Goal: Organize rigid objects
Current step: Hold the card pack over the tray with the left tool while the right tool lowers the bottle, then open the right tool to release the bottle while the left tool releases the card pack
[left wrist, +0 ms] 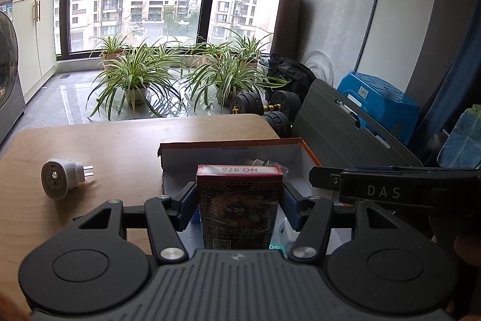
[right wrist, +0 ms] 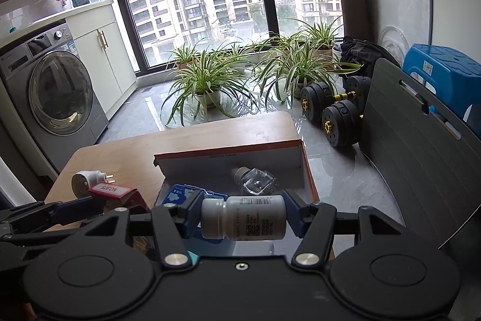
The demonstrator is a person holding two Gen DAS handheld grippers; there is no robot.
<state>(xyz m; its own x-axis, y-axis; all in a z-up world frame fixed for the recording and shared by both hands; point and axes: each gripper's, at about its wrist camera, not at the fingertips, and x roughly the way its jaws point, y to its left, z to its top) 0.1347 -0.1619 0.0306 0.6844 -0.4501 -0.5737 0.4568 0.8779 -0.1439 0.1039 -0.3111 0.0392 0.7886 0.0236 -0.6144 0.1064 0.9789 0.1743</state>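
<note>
Left wrist view: card box (left wrist: 239, 202) label reads "NO.975", upside down.

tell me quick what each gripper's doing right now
left gripper: closed on the red card box
right gripper: closed on the white bottle

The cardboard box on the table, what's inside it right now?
Inside the box: a clear glass bottle and a blue packet. The held white bottle hides the rest.
</note>
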